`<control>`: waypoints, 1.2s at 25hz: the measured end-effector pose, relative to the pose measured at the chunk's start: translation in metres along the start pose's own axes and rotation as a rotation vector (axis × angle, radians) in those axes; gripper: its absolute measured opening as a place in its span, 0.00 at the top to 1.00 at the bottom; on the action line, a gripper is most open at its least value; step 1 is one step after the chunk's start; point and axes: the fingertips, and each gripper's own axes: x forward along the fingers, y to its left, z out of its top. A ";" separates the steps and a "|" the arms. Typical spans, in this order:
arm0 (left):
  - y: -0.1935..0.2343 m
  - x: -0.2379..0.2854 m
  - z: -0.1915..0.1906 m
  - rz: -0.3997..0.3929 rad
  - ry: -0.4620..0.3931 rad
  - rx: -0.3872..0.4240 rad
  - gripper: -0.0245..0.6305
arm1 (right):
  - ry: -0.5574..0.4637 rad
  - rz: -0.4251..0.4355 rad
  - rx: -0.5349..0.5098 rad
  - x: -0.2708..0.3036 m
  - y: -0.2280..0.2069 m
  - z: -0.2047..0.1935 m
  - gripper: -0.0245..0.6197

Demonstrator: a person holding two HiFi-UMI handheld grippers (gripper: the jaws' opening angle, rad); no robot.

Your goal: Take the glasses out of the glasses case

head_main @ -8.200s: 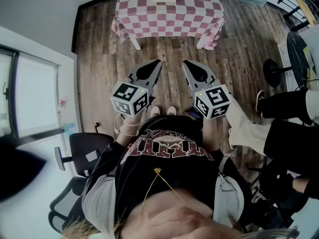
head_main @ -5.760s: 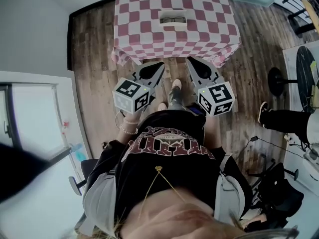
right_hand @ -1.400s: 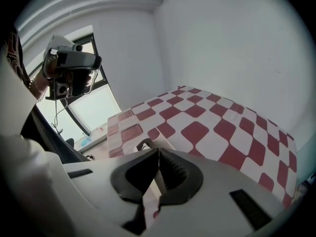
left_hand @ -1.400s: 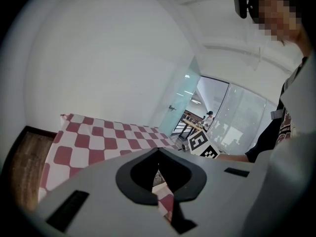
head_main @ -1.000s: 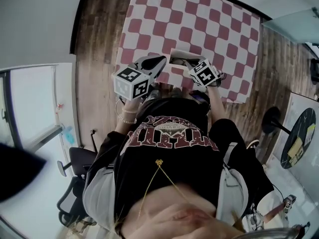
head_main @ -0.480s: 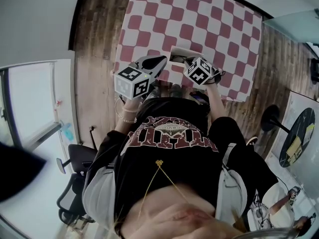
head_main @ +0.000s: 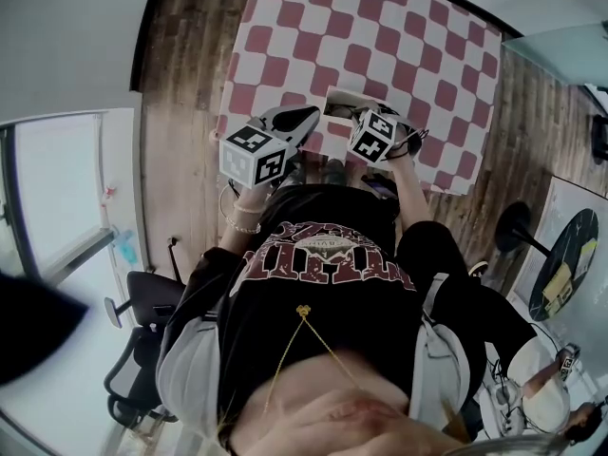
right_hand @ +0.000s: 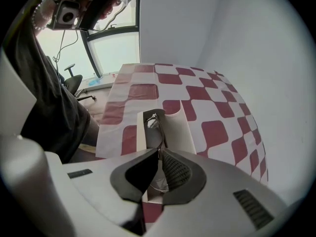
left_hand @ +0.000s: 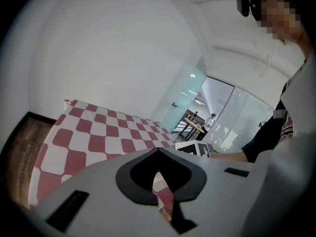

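Right gripper [right_hand: 158, 151] jaws narrow, pinched on the thin frame of the glasses [right_hand: 157, 125], which lie in the open white glasses case [right_hand: 178, 132] at 12 o'clock from the tips. Left gripper [left_hand: 158, 149] closed on nothing at the case's 9 o'clock, not bracing it. On lifting, the light case may drag along, or the frame slip or twist.

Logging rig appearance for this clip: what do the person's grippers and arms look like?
The left gripper and right gripper both have pale grey shells with black pads lining the jaws. Each carries a white cube printed with black square markers. The person wears a black printed T-shirt with pale grey sleeves, and a beaded bracelet on the left wrist.
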 end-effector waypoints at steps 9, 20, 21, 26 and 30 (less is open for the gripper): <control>-0.001 0.001 0.001 -0.002 -0.016 -0.003 0.96 | 0.046 0.028 -0.146 -0.006 0.006 0.005 0.92; 0.000 0.002 0.004 -0.001 -0.013 0.001 0.96 | 0.128 0.041 -0.259 0.007 0.005 0.001 0.87; 0.000 0.002 0.005 -0.001 -0.012 0.003 0.96 | 0.138 0.034 -0.275 0.008 0.005 0.002 0.87; -0.003 0.005 0.006 -0.007 -0.018 0.010 0.96 | 0.208 0.027 -0.351 0.011 0.008 0.000 0.87; -0.006 0.007 0.009 -0.015 -0.015 0.023 0.96 | 0.243 0.055 -0.369 0.012 0.008 0.001 0.87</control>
